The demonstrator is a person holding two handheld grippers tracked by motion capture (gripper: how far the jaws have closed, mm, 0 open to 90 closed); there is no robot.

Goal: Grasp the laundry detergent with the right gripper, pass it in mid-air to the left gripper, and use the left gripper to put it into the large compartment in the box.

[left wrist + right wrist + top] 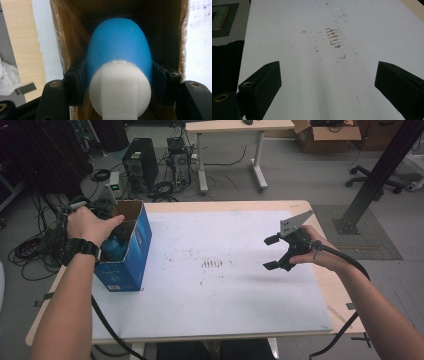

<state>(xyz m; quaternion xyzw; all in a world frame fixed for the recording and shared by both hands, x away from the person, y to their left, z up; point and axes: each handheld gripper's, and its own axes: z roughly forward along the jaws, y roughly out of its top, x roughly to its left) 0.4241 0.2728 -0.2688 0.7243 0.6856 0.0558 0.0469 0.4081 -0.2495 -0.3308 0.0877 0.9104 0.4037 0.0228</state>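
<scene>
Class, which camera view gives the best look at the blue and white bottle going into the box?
The left gripper view: the bottle looms close, clamped between the left tool inside the cardboard box. The high view shows a small blue part of it behind the hand. The right gripper view faces the table.

- The left forearm [60, 315] comes in from the bottom left of the high view, bare, with a black watch [80, 249] on the wrist.
- The left hand [90, 225] is turned down, knuckles up.
- In the left gripper view the left gripper [119, 82] has its jaws pressed against the two sides of something.
- The right forearm [385, 315] comes in from the bottom right.
- The right hand [320, 252] wraps the right gripper [271, 252], held level above the table and pointing left.
- Its jaws stand wide apart, with nothing between them.
- Its grey plate [295, 224] sits on top, and its cable [350, 265] trails back along the forearm.
</scene>
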